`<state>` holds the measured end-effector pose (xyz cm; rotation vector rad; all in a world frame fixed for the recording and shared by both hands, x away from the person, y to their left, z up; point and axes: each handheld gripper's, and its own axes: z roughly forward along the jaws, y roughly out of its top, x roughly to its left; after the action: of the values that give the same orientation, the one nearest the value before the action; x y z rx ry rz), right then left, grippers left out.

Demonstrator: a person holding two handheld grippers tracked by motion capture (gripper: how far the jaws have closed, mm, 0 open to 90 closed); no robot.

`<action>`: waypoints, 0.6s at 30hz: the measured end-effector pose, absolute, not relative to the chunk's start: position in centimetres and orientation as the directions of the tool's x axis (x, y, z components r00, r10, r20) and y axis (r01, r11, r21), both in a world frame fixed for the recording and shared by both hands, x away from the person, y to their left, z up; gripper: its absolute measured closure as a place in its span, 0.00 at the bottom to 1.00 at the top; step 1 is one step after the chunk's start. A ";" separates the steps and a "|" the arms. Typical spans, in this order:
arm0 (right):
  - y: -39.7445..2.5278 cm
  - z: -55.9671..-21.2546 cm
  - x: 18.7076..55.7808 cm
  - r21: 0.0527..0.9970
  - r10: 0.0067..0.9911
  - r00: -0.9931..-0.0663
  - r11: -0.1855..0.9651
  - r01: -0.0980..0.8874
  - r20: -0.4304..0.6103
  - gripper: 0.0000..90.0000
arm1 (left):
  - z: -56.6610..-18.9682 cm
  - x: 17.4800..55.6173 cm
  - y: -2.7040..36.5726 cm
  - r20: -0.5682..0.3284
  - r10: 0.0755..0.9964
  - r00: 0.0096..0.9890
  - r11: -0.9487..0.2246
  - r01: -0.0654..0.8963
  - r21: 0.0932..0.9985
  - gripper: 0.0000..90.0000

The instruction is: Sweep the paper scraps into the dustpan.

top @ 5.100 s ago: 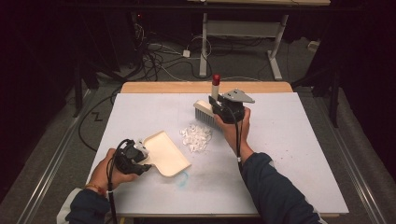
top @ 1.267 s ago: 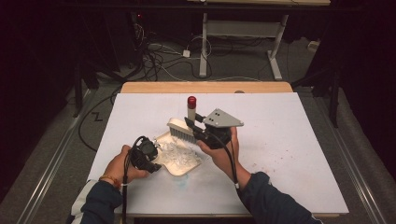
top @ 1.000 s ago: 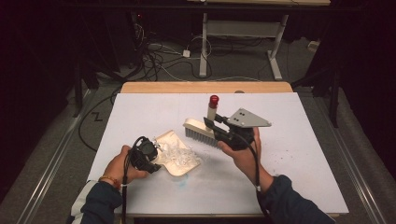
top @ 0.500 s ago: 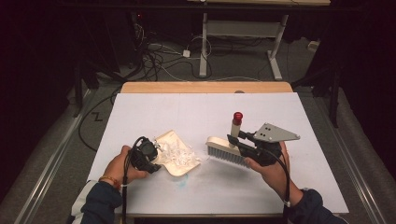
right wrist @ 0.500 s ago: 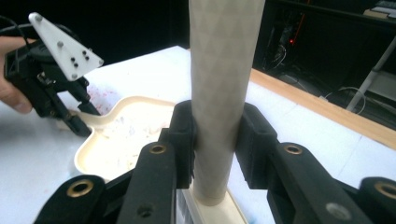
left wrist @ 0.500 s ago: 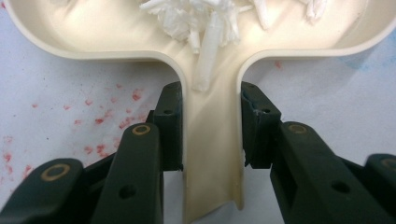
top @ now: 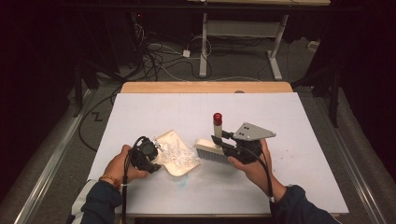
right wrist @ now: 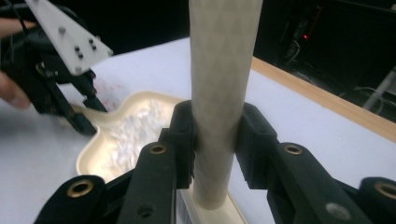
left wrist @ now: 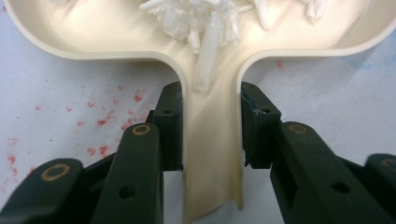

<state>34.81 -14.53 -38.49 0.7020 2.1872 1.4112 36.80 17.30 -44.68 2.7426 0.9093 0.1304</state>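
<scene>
High view showed a white-covered table point(top: 289, 154) with a bare wooden strip point(top: 205, 87) along its far edge. The left gripper point(top: 156, 158) sat near the front left, its fingers clenched on the narrow handle of a cream dustpan point(top: 175, 140) that lay flat on the table. White paper scraps point(top: 180, 154) were heaped in the pan. Just right of the pan, the right gripper point(top: 219, 140) grasped the upright cream handle of a hand brush point(top: 210, 151), whose bristle block rested on the table close beside the pan's open edge; I could not tell whether they touched. The handle ended in a red cap point(top: 217, 117).

Left gripper view showed the fingers point(left wrist: 170, 121) pressed against both sides of the dustpan point(left wrist: 93, 32) handle, with paper scraps point(left wrist: 201, 18) spilling toward the neck. Small red specks point(left wrist: 107, 121) dotted the table point(left wrist: 70, 84) to the left.

Right gripper view showed the fingers point(right wrist: 184, 135) closed around the brush handle point(right wrist: 222, 70), which carried a faint triangle pattern. Beyond lay the dustpan point(right wrist: 91, 156) with its scraps point(right wrist: 135, 126), held by the left gripper point(right wrist: 86, 114).

No brand, label or readable writing was visible on any object.
</scene>
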 end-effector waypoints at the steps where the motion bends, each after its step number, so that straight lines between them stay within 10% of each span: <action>1: -13.9 -38.5 35.1 0.927 0.624 -0.777 0.334 0.171 -0.081 0.79 | -44.7 36.8 17.3 0.006 0.598 0.802 -0.774 0.575 0.263 0.71; 18: -12.6 -36.0 34.8 0.954 0.616 -0.783 0.279 0.112 -0.088 0.79 | -44.7 36.6 17.4 0.009 0.595 0.803 -0.775 0.572 0.269 0.71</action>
<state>34.79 -12.64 -35.95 0.6536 2.1101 1.5192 36.63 17.41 -44.69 2.7379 0.9021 0.1358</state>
